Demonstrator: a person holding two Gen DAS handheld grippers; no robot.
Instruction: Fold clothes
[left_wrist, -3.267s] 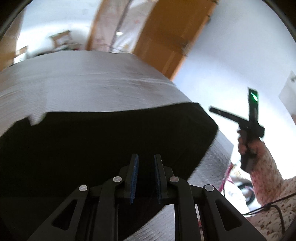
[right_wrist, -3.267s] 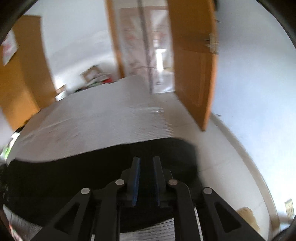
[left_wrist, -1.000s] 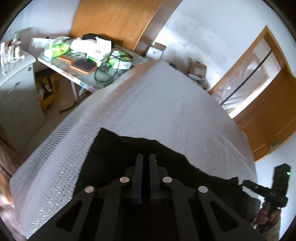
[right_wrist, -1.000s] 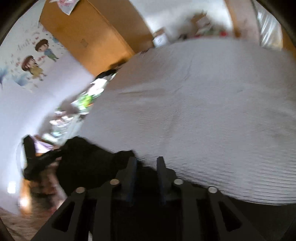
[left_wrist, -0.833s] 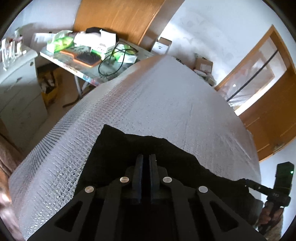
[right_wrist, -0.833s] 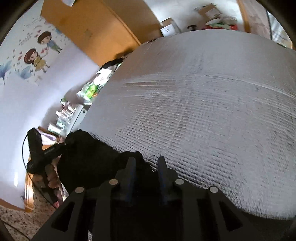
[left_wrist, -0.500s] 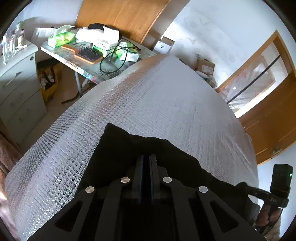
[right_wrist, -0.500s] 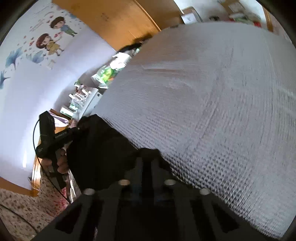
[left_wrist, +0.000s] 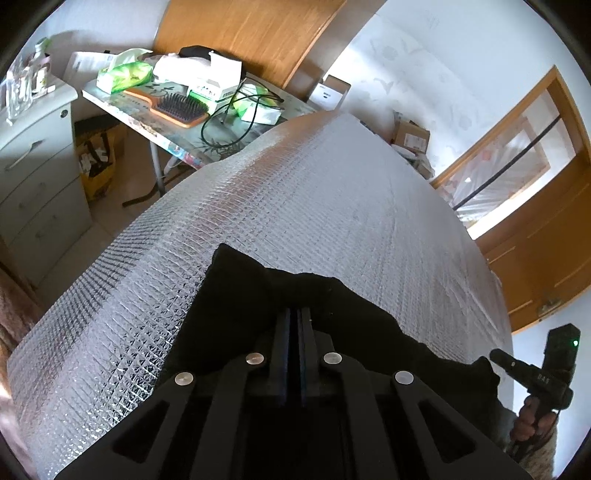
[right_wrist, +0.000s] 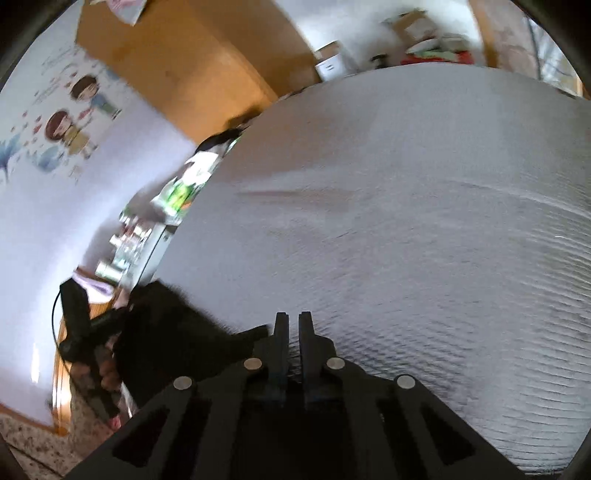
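Leftmost in the left wrist view stands a pale drawer cabinet (left_wrist: 35, 173), then a cluttered table (left_wrist: 155, 125) carrying a wooden hairbrush (left_wrist: 173, 107) and a black cable (left_wrist: 229, 125) in the upper left. Across the middle spreads the bed (left_wrist: 332, 206) with its silvery gridded cover. A black garment (left_wrist: 236, 306) lies over the bed's near edge in the lower centre, its long axis running from a peaked corner at centre-left down toward the lower right. The left gripper (left_wrist: 294, 314) has its pads pressed together, pinching the cloth. At the lower right, the right gripper (left_wrist: 498, 356) meets the garment's far end; in its own view its jaws stand nearly together, and the blur hides whether cloth lies between.
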